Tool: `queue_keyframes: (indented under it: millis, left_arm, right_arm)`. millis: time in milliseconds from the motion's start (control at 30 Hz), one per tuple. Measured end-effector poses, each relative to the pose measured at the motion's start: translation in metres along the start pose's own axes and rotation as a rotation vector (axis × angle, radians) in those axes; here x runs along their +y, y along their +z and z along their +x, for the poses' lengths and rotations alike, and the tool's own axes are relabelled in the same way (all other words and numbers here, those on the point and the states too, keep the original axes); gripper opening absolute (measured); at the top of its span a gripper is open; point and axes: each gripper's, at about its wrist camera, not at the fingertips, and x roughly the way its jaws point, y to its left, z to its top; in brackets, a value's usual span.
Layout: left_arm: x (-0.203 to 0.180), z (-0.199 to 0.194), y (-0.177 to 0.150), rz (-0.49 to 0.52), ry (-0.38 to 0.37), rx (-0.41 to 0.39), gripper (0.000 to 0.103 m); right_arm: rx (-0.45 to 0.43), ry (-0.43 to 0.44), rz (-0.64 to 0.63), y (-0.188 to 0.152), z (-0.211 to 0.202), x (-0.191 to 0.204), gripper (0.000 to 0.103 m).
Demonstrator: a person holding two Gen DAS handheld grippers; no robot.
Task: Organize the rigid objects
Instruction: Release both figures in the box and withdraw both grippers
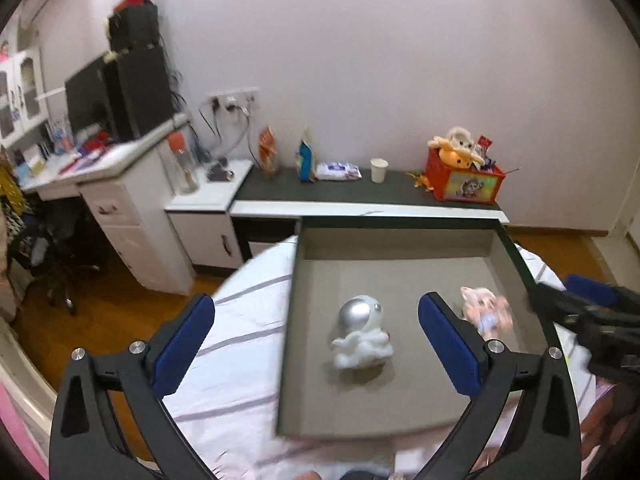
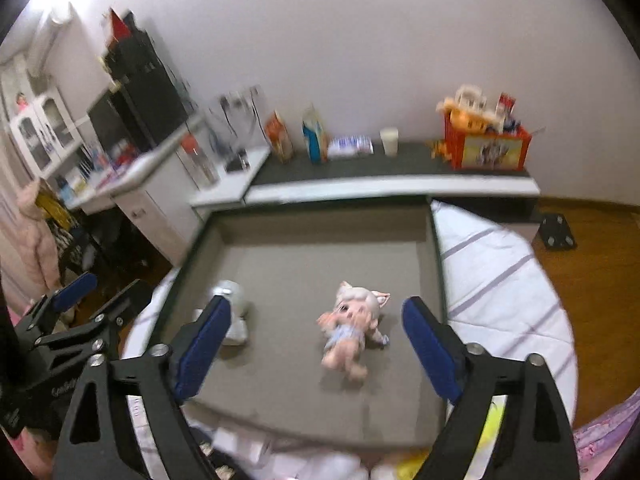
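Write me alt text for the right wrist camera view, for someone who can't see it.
A pink doll figurine lies in a shallow grey tray on a striped bed, between the open blue-padded fingers of the right gripper. A white and silver figurine sits farther left in the tray, with the left gripper beside it.

A shallow, square grey cardboard tray (image 1: pixel 400 248) with a dark rim lay on a white striped bedsheet. Inside it were two small rigid figurines, apart from each other. A white astronaut figurine with a shiny silver helmet (image 1: pixel 362 332) sat towards the tray's left side, seemingly upright. A pale pink doll figurine with white hair, pointed ears and a light blue outfit (image 2: pixel 352 330) lay on its back towards the right, blurred.
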Motion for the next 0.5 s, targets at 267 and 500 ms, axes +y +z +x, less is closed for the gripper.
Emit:
queue_keyframes:
  millis: [267, 500]
  left_arm:
    - [0.026, -0.069, -0.056, -0.009, -0.025, 0.018, 0.103]
    - [0.039, -0.087, -0.119, -0.043, -0.041, 0.118, 0.103]
  right_arm:
    - [-0.103, -0.008, 0.032, -0.062, -0.094, 0.004, 0.103]
    - [-0.073, -0.089, 0.081, -0.125, -0.122, -0.004, 0.103]
